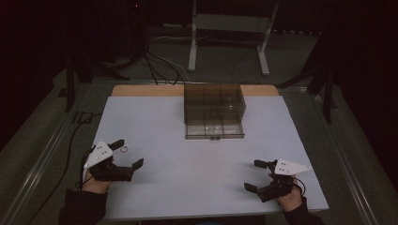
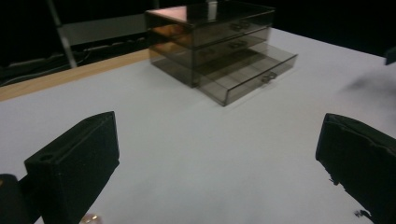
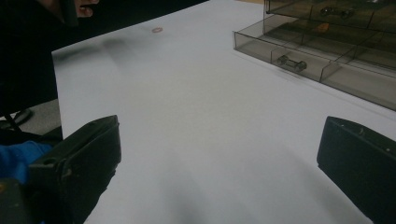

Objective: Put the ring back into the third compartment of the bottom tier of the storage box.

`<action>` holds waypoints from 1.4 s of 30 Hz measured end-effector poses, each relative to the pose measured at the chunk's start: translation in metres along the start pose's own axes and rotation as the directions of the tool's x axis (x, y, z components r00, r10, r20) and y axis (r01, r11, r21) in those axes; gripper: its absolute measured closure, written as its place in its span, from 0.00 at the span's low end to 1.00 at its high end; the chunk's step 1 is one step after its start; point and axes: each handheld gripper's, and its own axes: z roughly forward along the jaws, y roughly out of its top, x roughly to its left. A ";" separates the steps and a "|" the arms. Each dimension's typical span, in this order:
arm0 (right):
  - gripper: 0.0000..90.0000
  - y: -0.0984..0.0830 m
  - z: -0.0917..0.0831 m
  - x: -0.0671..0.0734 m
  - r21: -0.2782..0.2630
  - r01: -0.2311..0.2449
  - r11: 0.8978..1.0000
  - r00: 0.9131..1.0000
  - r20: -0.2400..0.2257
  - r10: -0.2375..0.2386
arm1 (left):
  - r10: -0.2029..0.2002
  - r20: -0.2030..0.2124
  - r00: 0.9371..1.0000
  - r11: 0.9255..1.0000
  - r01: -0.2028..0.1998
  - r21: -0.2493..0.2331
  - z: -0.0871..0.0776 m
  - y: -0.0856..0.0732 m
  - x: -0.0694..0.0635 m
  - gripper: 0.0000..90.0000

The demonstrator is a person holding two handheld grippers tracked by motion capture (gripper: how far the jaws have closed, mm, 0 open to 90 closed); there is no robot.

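A smoky see-through drawer cabinet [image 1: 214,104] stands at the back middle of the white table [image 1: 187,187], its bottom drawer [image 1: 214,131] pulled out. A small metal ring [image 1: 124,149] lies on the table right by my left gripper [image 1: 129,152], which is open and holds nothing. At the front right my right gripper [image 1: 253,175] is also open and empty. In the left gripper view the cabinet [image 2: 210,32] and its open drawer [image 2: 250,70] lie ahead, and the ring [image 2: 89,218] sits by the left jaw. In the right gripper view the drawer [image 3: 299,58] is at the upper right and the ring [image 3: 157,30] far off.
A bare wooden strip [image 1: 141,90] runs along the table's back edge. Behind the table stands a white metal frame [image 1: 230,33], with cables [image 1: 159,65] on the floor. Dark stand legs [image 1: 326,89] are at the right.
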 end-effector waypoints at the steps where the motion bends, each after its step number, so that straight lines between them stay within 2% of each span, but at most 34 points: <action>1: 0.00 0.000 0.000 0.000 -0.001 0.001 1.000 1.000 0.000 -0.001 | -0.007 -0.009 1.000 1.000 0.008 0.001 0.000 0.000 0.002 0.01; 6: 0.00 0.000 0.000 0.000 0.000 -0.001 1.000 1.000 -0.001 0.001 | -0.040 -0.060 0.997 0.999 0.041 0.005 0.000 -0.004 0.013 0.01; 10: 0.00 0.000 0.000 0.000 0.001 -0.001 1.000 1.000 0.000 0.001 | -0.073 -0.098 0.992 0.997 0.075 0.014 0.001 -0.009 0.023 0.01; 15: 0.00 0.000 0.001 0.000 0.002 0.000 1.000 1.000 -0.002 0.000 | -0.109 -0.171 0.979 0.993 0.114 0.025 -0.001 -0.016 0.036 0.03; 21: 0.00 0.000 0.001 0.000 0.005 0.000 1.000 1.000 -0.004 0.000 | -0.133 -0.222 0.966 0.988 0.146 0.042 0.000 -0.023 0.047 0.07; 26: 0.00 0.000 0.001 0.000 0.005 -0.001 1.000 1.000 -0.006 0.001 | -0.165 -0.247 0.955 0.981 0.184 0.054 0.003 -0.027 0.054 0.09; 27: 0.00 0.000 0.001 0.000 0.004 -0.002 1.000 1.000 -0.006 0.002 | -0.180 -0.255 0.950 0.978 0.200 0.056 0.003 -0.029 0.056 0.09; 29: 0.00 0.000 0.000 0.001 -0.003 -0.001 1.000 1.000 -0.002 0.001 | -0.195 -0.253 0.948 0.974 0.217 0.065 0.006 -0.031 0.059 0.11; 30: 0.00 0.000 0.000 0.001 -0.004 -0.001 1.000 1.000 -0.003 0.001 | -0.197 -0.253 0.947 0.972 0.222 0.078 0.006 -0.032 0.060 0.11; 33: 0.00 -0.001 0.001 0.000 0.002 -0.006 1.000 1.000 -0.006 0.006 | -0.205 -0.271 0.940 0.963 0.244 0.116 0.010 -0.035 0.062 0.12; 35: 0.00 0.000 0.001 0.001 0.001 -0.002 1.000 1.000 -0.004 0.002 | -0.189 -0.297 0.936 0.961 0.238 0.141 0.012 -0.035 0.062 0.13; 37: 0.00 0.000 0.001 0.000 0.002 -0.002 1.000 1.000 -0.006 0.002 | -0.198 -0.297 0.934 0.955 0.252 0.156 0.013 -0.035 0.064 0.15; 39: 0.00 0.000 0.001 0.000 0.001 -0.005 1.000 1.000 -0.007 0.005 | -0.202 -0.320 0.926 0.951 0.264 0.162 0.015 -0.036 0.064 0.18; 41: 0.00 0.000 0.001 0.001 -0.002 -0.002 1.000 1.000 -0.001 0.002 | -0.210 -0.317 0.925 0.948 0.272 0.165 0.015 -0.037 0.065 0.19; 42: 0.00 0.000 0.000 0.001 -0.005 0.002 1.000 1.000 0.001 -0.002 | -0.214 -0.330 0.919 0.942 0.283 0.179 0.017 -0.038 0.066 0.19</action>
